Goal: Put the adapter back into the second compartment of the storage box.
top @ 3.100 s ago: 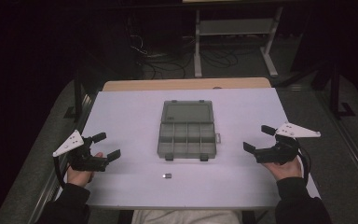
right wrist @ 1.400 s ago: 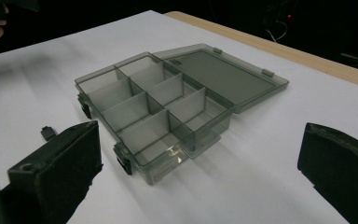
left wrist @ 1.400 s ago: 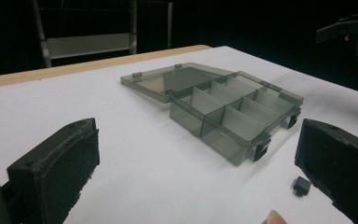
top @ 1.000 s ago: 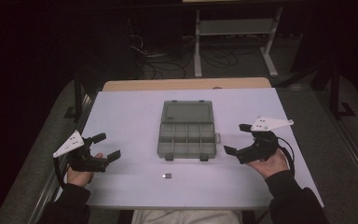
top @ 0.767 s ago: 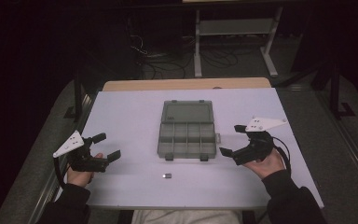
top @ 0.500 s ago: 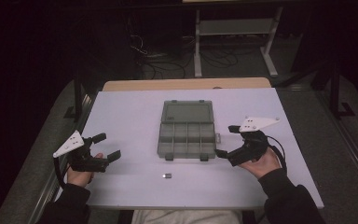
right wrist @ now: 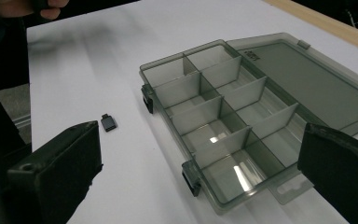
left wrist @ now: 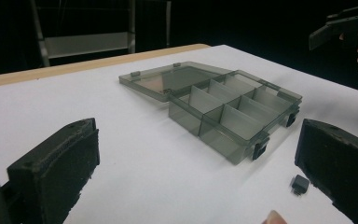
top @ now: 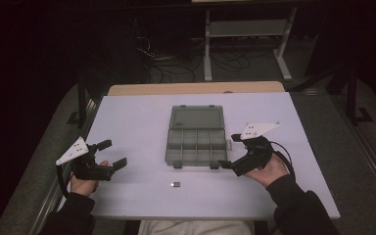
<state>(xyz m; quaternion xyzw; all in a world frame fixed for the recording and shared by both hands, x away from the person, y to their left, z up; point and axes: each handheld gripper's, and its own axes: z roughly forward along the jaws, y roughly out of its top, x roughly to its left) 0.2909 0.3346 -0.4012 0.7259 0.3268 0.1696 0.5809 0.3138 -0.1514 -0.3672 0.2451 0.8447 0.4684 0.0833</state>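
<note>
Just ahead of my right claw (top: 231, 152) stands the open box (top: 196, 142), lid laid flat behind; its jaws are spread, holding nothing. Beside my released left claw (top: 111, 155) lies the small chip (top: 175, 184), probably waiting for a compartment.

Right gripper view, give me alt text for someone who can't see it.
An open, empty grey organizer box with divided compartments lies on a white table, its lid folded flat behind it. The right gripper hangs open before the box, and a small dark part lies on the table beside the box.
</note>
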